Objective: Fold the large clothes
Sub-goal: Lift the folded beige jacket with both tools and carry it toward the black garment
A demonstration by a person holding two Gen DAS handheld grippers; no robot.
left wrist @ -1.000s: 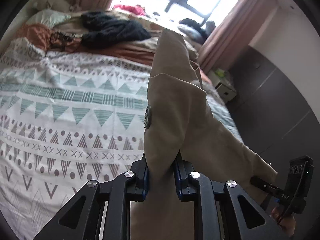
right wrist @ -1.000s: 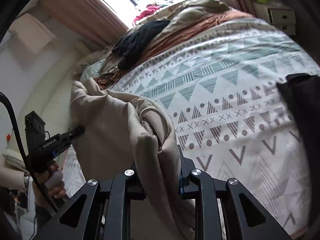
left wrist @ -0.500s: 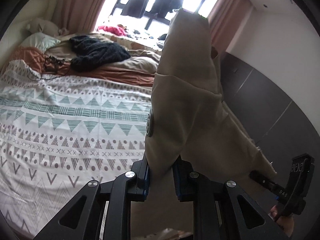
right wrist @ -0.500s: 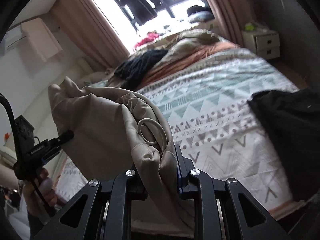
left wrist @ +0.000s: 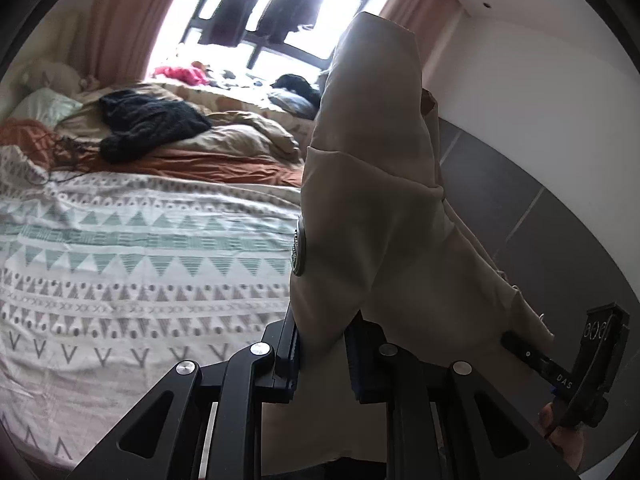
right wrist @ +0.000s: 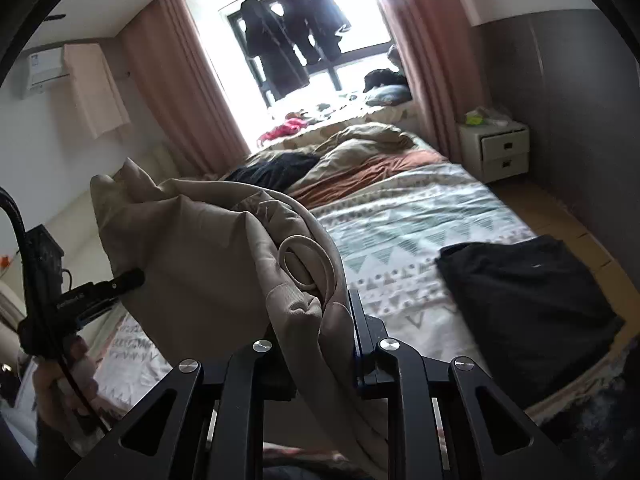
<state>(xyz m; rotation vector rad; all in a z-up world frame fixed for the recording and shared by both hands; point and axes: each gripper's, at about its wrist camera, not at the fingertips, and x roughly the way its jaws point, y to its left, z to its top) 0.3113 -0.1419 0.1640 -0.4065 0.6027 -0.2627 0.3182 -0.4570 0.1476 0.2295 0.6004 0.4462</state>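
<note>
A large beige garment [left wrist: 372, 208] with a round button is held up in the air between both grippers, above the near edge of the bed. My left gripper [left wrist: 322, 354] is shut on one part of it. My right gripper [right wrist: 320, 344] is shut on another bunched part [right wrist: 224, 256] with a cord loop. The right gripper's handle shows at the lower right of the left wrist view [left wrist: 576, 364]. The left gripper's handle shows at the left of the right wrist view [right wrist: 64, 304].
A bed with a patterned cover [left wrist: 120, 248] lies below. A folded black garment [right wrist: 524, 296] sits at its near right corner. A dark knit pile [left wrist: 148, 124] and rumpled bedding lie at the far end. A white nightstand [right wrist: 496, 148] stands right of the bed.
Both grippers have risen and tilted up with the beige garment in them; the views now take in the window and far wall, and the bed looks farther away.
</note>
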